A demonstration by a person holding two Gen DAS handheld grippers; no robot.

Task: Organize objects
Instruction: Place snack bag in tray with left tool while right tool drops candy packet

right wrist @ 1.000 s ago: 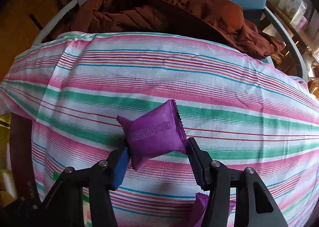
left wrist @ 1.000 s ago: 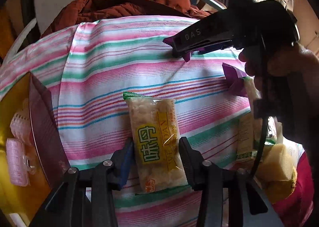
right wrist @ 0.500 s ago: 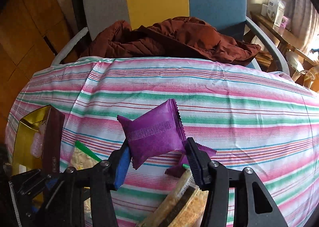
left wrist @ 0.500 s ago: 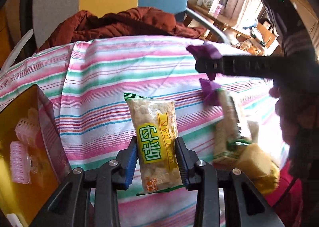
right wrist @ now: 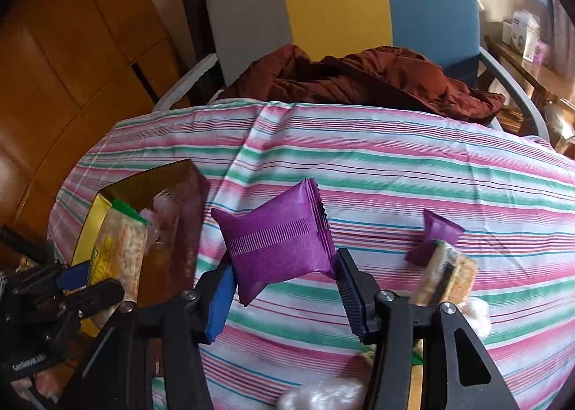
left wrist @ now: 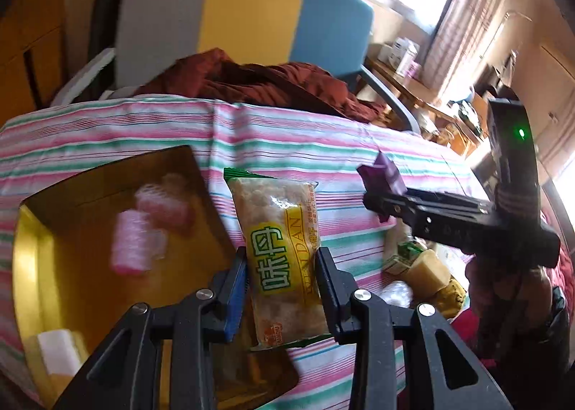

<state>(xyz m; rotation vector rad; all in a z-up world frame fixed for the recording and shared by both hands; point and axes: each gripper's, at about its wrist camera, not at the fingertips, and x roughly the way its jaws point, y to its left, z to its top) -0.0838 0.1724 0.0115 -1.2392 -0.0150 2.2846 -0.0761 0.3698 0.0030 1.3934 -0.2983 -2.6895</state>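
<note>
our left hand-held gripper (left wrist: 281, 278) is clamped on a clear plastic snack packet with a yellow-and-green label (left wrist: 284, 251), both fingers pressed against its long sides. the packet hangs in the air at the right edge of an open gold-lined cardboard box with dark maroon outer walls (left wrist: 46, 230), partly over the box's near corner. inside the box we see pink hair rollers (left wrist: 134, 248), blurred, and a small white block (left wrist: 57, 347) in the near corner.

our right hand-held gripper (right wrist: 284, 293) holds a purple foil snack packet with serrated ends (right wrist: 276, 237), pinched between its fingers and lifted clear of the pink, green and white striped tablecloth (right wrist: 395, 165) that covers the table. in the left wrist view this gripper shows from the side, well to the right of the box, with a hand (left wrist: 510, 287) on its grip.

on the cloth to the right lies a second small purple packet (right wrist: 436, 232), touching a clear-wrapped brown grain bar (right wrist: 445, 277) that leans on a pile of other snacks. behind the table stands a grey, yellow and blue chair (right wrist: 341, 3) with a rust-brown jacket (right wrist: 359, 79) heaped on its seat.
</note>
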